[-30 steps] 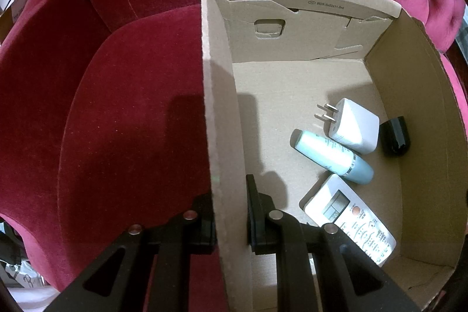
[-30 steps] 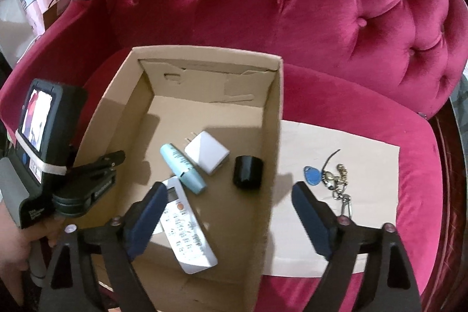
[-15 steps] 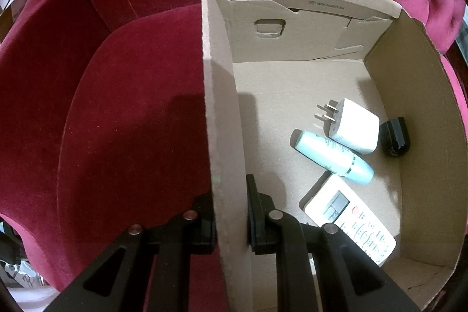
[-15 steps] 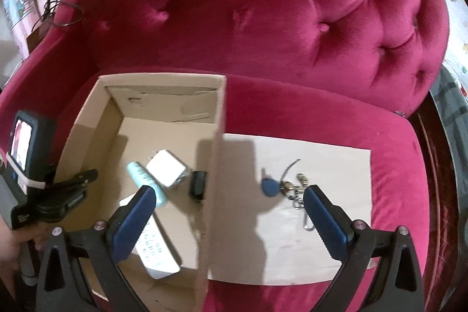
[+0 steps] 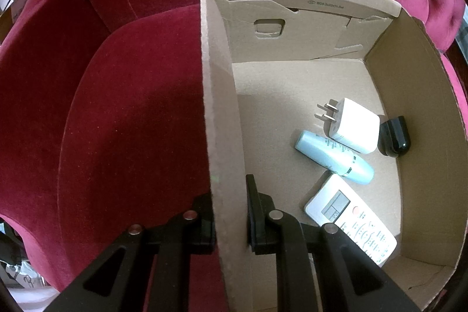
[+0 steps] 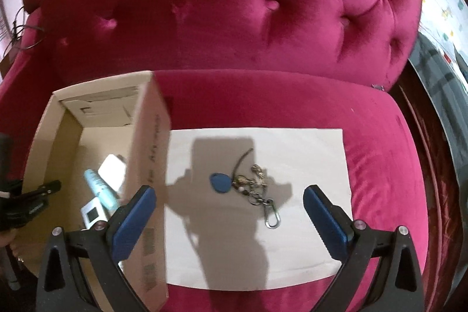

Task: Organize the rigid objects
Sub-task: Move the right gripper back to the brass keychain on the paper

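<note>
left gripper (image 5: 229,212) clamping tight on the cardboard box (image 5: 222,113) wall, right gripper (image 6: 229,209) jaws just been opening, now gaping wide and empty, hovering over the keychain (image 6: 248,186) lying on white paper (image 6: 307,154), charger (image 5: 351,125), remote (image 5: 351,220), probably a lotion tube (image 5: 333,157) sitting inside the box

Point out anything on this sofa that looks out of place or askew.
One thing: the keys lie alone on the white sheet, outside the box that holds the charger, tube, remote and black cap. Nothing looks spilled or damaged.
</note>
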Demonstrator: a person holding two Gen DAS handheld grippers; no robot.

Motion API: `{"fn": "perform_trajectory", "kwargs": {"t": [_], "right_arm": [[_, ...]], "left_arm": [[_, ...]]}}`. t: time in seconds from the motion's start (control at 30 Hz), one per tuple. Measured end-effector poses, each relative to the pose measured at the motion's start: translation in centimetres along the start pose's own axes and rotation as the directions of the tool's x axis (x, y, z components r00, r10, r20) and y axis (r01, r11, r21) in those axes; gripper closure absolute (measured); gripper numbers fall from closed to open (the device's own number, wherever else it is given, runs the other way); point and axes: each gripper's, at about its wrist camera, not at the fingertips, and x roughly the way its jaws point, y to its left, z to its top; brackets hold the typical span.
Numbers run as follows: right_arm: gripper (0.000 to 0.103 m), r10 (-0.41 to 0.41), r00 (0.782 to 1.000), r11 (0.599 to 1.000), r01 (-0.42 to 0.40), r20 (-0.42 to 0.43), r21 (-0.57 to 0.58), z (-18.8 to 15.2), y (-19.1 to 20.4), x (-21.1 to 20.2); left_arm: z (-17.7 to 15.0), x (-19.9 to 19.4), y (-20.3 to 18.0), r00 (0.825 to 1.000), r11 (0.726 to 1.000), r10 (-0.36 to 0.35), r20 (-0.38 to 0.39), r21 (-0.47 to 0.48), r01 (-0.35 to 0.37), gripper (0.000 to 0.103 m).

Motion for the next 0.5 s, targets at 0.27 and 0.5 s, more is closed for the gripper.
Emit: {"fn": "perform_trajectory", "kwargs": {"t": [0.27, 0.5], "right_arm": [[0.000, -0.014, 0.999, 0.998, 0.015, -0.035, 0.054, -1.9, -3.2, 3.2], [0.000, -0.036, 0.997, 0.997, 0.040, -0.071, 0.061, -3.6, -4.8, 6.1]], "left_arm": [[0.0, 0.1, -0.3, 1.000, 1.000, 0.002, -0.002, 0.001, -0.002, 0.087], [0.0, 0.0, -0.3, 1.000, 1.000, 0.004, -0.001, 0.004, -0.004, 0.087]]}}
